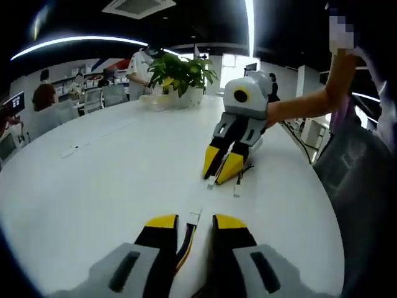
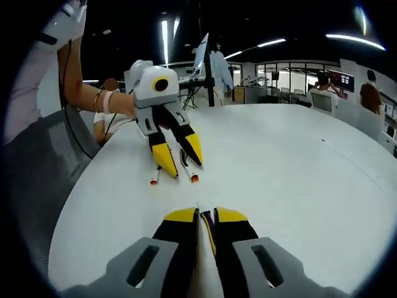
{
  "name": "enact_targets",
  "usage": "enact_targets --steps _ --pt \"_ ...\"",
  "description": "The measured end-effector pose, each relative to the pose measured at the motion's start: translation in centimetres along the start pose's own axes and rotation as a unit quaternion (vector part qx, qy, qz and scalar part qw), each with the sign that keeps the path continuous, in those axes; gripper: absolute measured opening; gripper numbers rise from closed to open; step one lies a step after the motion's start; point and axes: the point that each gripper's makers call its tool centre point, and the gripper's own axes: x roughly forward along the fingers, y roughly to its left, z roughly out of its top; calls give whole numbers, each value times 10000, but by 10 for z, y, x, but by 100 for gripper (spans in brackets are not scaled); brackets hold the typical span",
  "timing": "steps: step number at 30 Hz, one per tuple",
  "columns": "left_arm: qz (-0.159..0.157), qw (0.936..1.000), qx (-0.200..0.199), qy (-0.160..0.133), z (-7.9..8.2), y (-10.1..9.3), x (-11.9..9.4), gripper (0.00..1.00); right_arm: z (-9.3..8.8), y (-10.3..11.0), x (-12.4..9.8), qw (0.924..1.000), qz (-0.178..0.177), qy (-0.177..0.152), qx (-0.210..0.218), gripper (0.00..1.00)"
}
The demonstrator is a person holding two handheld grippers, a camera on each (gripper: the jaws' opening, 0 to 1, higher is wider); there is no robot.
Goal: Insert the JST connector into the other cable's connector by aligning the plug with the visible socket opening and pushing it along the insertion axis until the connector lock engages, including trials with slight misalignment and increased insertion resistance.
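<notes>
An open-plan office is stretching out behind a large round white table [image 1: 111, 167], with ceiling strip lights glowing along the top of both views, a potted plant [image 1: 181, 74] standing at upper centre of the left gripper view, and people sitting at desks toward the edges.

In the left gripper view, the left gripper [image 1: 195, 225] is rising from the bottom centre, its yellow-tipped jaws closing on a cable [image 1: 186, 243] with coloured wires whose white connector [image 1: 195, 216] is poking out between the tips. Right of centre in that view, the right gripper [image 1: 223, 169] is resting tip-down on the table, and small white cable ends are lying just beside its tips. In the right gripper view, the right gripper's own jaws are pressing nearly together at bottom centre, pinching something thin and pale — probably the other cable's connector, though it is too small to tell.

Judging by this, the two connectors are being held well apart, so alignment is only beginning. The next move is calling for bringing both tips together, squaring plug to socket opening, then pushing straight along the axis — gently, watching for skew.

No brand, label or writing is readable.
</notes>
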Motion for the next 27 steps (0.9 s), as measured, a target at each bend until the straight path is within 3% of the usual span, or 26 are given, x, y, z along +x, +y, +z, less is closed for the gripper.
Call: enact_targets --steps 14,22,27 --pt "-89 9999 102 -5 -6 -3 2 11 -3 -9 0 9999 -26 -71 82 5" --pt "-10 9995 257 -155 -5 2 2 9 -4 -10 0 9998 15 -140 118 5" --pt "-153 9989 337 -303 -4 -4 5 8 -5 -10 1 9998 35 -181 126 5"
